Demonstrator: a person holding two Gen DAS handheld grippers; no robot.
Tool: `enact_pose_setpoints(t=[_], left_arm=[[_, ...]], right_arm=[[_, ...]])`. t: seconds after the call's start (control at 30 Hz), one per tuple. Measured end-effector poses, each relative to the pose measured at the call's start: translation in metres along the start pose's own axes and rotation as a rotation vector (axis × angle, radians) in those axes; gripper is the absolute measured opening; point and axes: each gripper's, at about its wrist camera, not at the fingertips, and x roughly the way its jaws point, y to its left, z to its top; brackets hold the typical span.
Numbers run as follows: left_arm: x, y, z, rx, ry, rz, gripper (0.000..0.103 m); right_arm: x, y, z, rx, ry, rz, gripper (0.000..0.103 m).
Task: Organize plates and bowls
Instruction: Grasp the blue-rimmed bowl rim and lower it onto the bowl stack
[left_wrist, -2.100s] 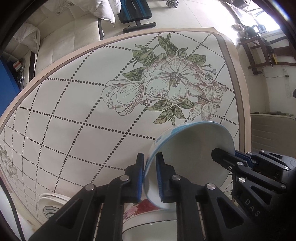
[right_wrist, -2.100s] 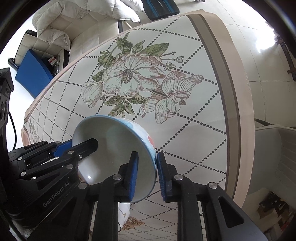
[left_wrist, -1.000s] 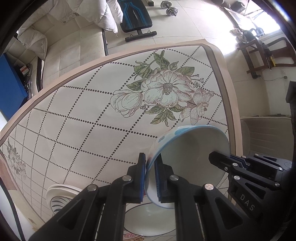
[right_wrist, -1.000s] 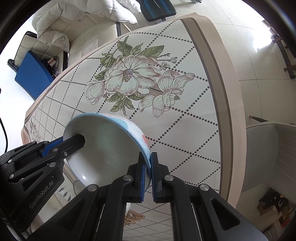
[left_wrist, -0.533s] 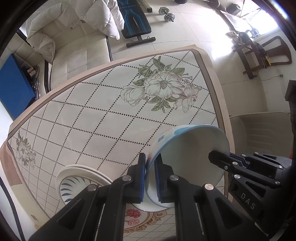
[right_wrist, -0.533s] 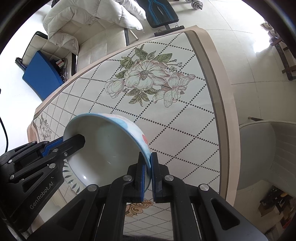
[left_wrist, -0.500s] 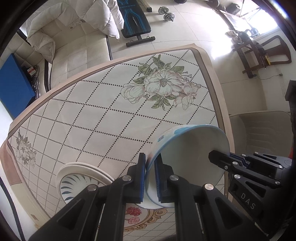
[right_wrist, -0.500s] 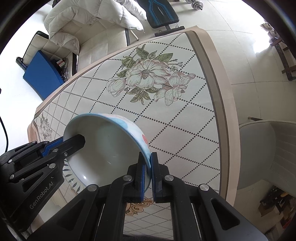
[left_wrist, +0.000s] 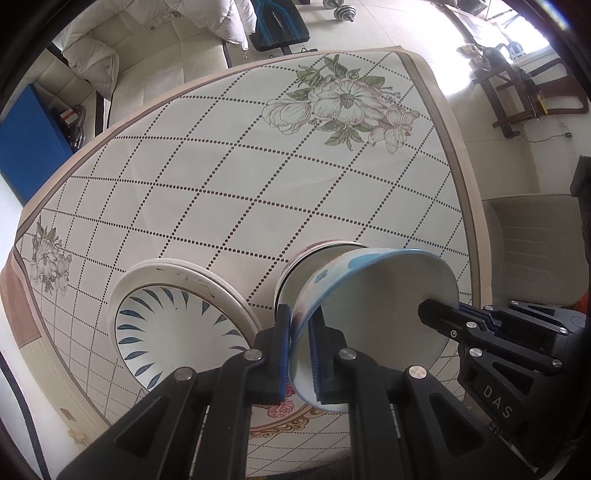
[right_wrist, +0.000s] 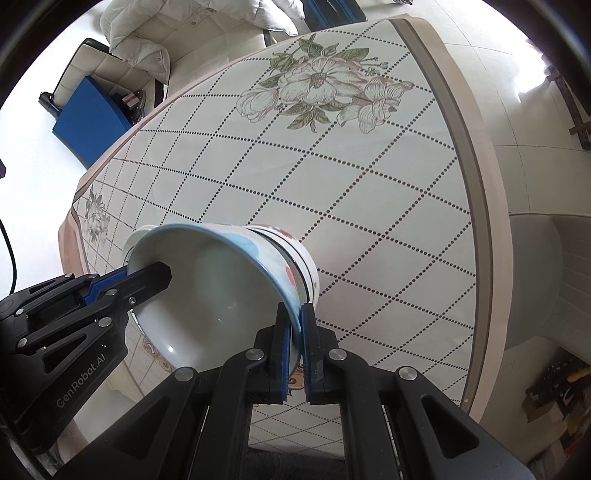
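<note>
A white bowl with a blue rim (left_wrist: 376, 314) (right_wrist: 214, 295) hangs tilted in the air above the flowered tablecloth (left_wrist: 221, 177). My left gripper (left_wrist: 300, 321) is shut on its near-left rim. My right gripper (right_wrist: 294, 317) is shut on the opposite rim. Each gripper shows in the other's view: the right gripper (left_wrist: 439, 312) and the left gripper (right_wrist: 151, 275). Just below the held bowl stands a second white bowl with red flowers (left_wrist: 325, 253) (right_wrist: 301, 254), mostly hidden. A stack of white plates with blue leaf marks (left_wrist: 173, 325) lies to the left of it.
The table's right edge (left_wrist: 469, 221) runs close beside the bowls, with a pale chair seat (left_wrist: 532, 240) below it. Beyond the far edge are a cream sofa with cushions (left_wrist: 155, 55), a blue box (left_wrist: 29, 136), a bench (left_wrist: 280, 26) and a wooden chair (left_wrist: 517, 92).
Both grippers have risen and drawn back with the bowl between them. The table looks farther off, and the plate stack and the second bowl have come into view.
</note>
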Motion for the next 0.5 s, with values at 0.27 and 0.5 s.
enact_pose_setpoints(t=[0.27,0.5], left_arm=[[0.019,0.011,-0.004,-0.026,0.041,-0.013,0.008],[0.027,0.017,-0.001,-0.039,0.067,-0.013,0.007]], right_arm=[[0.026,0.001,-0.003,0.009,0.043,-0.007,0.007],[0.036,0.004,0.001,0.009,0.067,-0.023,0.007]])
